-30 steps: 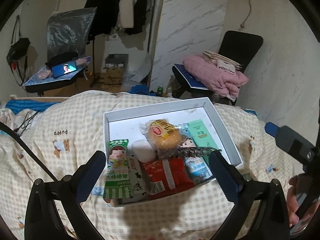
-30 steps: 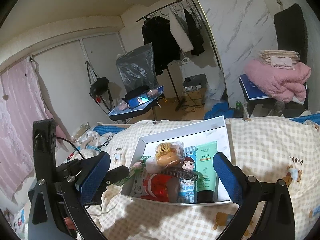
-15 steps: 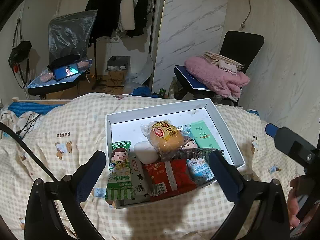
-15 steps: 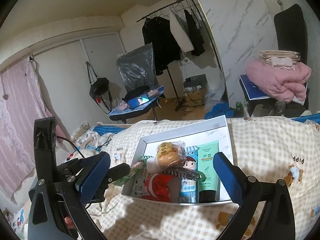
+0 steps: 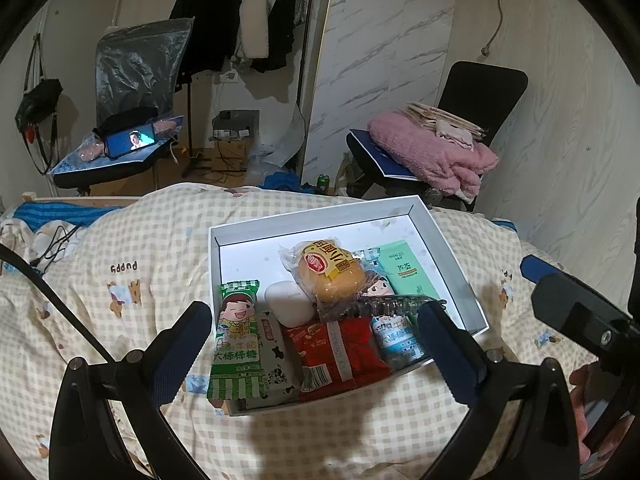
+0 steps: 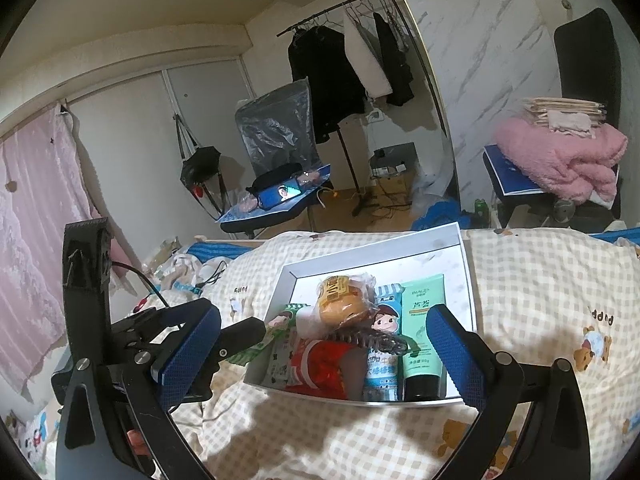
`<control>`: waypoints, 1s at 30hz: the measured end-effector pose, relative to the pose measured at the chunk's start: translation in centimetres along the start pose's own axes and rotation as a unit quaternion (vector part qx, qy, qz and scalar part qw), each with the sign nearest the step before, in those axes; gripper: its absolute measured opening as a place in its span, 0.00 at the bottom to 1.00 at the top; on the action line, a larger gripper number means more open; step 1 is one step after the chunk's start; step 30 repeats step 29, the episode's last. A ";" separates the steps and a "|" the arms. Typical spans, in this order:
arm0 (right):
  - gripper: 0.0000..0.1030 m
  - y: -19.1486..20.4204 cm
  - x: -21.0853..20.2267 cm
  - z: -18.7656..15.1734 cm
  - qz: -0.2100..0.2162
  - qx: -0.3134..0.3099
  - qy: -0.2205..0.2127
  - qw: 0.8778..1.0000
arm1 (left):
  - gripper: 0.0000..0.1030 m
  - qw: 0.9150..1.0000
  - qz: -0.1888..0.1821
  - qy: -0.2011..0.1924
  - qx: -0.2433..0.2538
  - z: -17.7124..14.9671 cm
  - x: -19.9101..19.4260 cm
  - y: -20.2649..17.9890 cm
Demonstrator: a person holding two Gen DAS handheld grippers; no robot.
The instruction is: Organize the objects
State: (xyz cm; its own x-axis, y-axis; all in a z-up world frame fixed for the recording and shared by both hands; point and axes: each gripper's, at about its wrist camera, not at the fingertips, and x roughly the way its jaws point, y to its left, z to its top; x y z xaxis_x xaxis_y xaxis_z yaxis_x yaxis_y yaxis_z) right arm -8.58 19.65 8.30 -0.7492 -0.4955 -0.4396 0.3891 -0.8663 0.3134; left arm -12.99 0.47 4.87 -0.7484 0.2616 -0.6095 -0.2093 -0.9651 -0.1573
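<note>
While the white box (image 5: 444, 240) rested on the checked bed cover (image 5: 160, 248), these points were noted:
Left gripper (image 5: 316, 344): held spread wide over the box's near edge, nothing grasped.
Right gripper (image 6: 324, 352): likewise spread wide, nothing grasped.
Box contents: bun (image 5: 330, 276) piled on top; green snack packet (image 5: 236, 344), red packet (image 5: 340, 352) and green tube (image 6: 422, 328) packed at the near end.

Readable print on bedding and snacks
The quilt (image 5: 120, 267) reads "puppy" upside down; the green snack packet (image 5: 237, 344) reads "大棒棒糖".
</note>
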 end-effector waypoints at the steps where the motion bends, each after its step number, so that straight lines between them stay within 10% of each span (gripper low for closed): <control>1: 1.00 0.0 0.1 -0.1 0.003 0.004 0.001 1.000 | 1.00 1.000 0.001 0.000 0.000 0.0 0.0 0.0; 30: 1.00 0.1 0.8 -0.5 0.002 0.002 0.009 1.000 | 1.00 1.000 -0.011 0.019 0.001 0.0 0.6 0.2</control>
